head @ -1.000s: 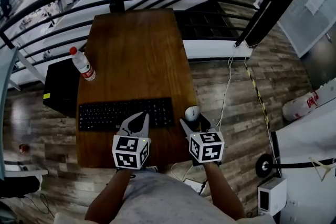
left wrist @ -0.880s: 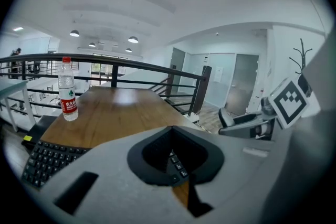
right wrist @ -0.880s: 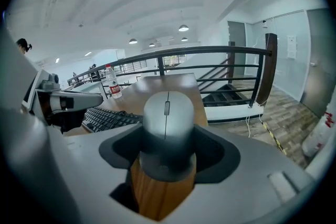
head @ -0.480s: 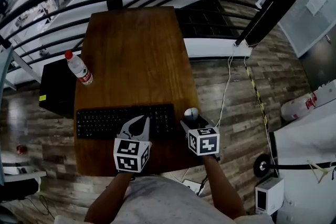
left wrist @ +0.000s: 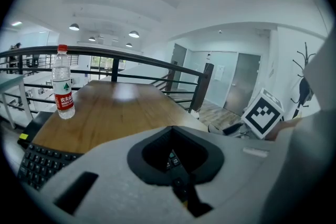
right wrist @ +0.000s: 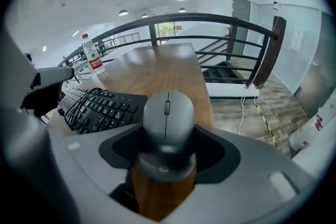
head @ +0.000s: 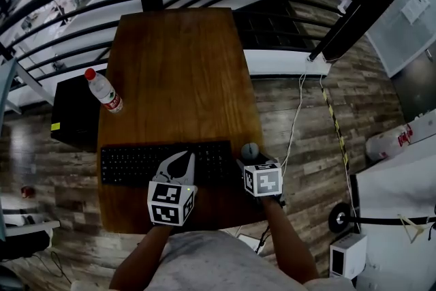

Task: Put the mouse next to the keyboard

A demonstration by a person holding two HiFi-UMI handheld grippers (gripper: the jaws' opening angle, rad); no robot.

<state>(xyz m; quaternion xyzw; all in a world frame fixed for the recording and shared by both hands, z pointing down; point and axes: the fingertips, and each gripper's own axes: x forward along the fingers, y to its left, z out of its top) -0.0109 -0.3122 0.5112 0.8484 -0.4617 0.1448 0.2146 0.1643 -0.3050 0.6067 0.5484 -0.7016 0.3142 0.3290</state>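
**Holding the mouse at the keyboard's right end**

Gripping falls to my right gripper (head: pixel 251 161): in its own view the jaws are drawn in narrow on the grey mouse (right wrist: pixel 168 123), one jaw on each flank near its rear. The mouse's long axis runs straight along the jaws, scroll wheel and nose pointing away from me. I cannot tell for sure whether its belly rests on the wood or sits just above it.

From the head view, the mouse (head: pixel 250 149) is near the right edge of the wooden table (head: pixel 177 65), just beside the right end of the black keyboard (head: pixel 136 161), with a narrow strip of wood between them. The keyboard's long axis runs left to right across the table, so the mouse stands square to it. Seen from the right gripper, the keyboard (right wrist: pixel 100 107) lies to the left of my jaws.

My left gripper (head: pixel 180 161) hangs over the keyboard's right half, its jaws closed to a point with nothing in them; only keys show through the hollow behind the tips. The right gripper is the one on the mouse, so I judge the placing is its job alone: any last shift goes leftward, then the jaws part.

A water bottle (head: pixel 103 90) stands well apart, beyond the keyboard's left end.
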